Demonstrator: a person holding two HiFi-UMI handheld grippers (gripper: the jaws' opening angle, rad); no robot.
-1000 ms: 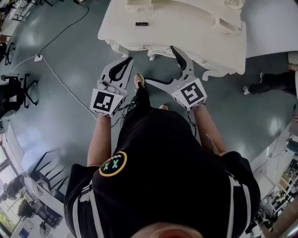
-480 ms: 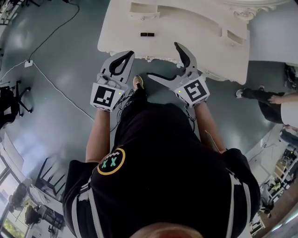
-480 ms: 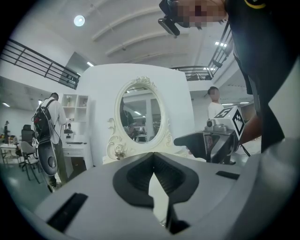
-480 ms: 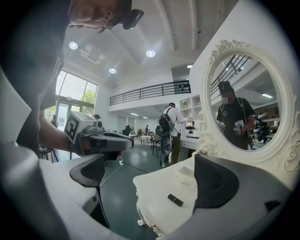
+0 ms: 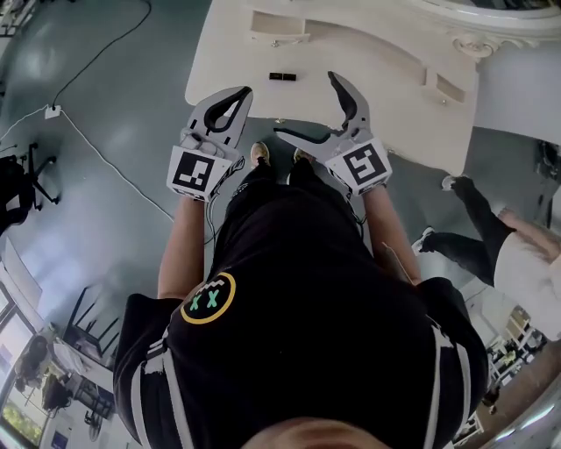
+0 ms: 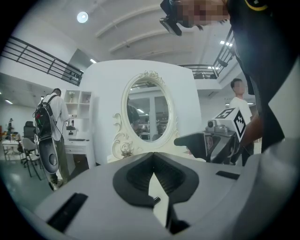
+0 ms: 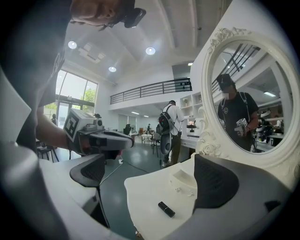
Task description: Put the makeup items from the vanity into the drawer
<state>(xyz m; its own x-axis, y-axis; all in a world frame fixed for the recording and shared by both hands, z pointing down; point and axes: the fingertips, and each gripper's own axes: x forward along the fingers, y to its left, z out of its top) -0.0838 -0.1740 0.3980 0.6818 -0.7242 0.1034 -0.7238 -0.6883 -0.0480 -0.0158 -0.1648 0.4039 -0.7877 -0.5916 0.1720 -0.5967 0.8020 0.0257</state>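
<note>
A small black makeup tube lies on the white vanity top near its front edge; the right gripper view shows the tube low between my jaws. My right gripper is open wide at the vanity's front edge, just right of the tube, with nothing in it. At the front left corner, short of the tube, my left gripper is shut and empty; its tips meet facing the oval mirror.
Two small open compartments sit on the vanity's raised back. A person walks on the floor at the right. A white cable runs across the floor at the left, beside a chair.
I have stepped closer to the vanity, so both grippers now reach its front edge. The right gripper stays open, the left shut. The person at the right has walked nearer.
</note>
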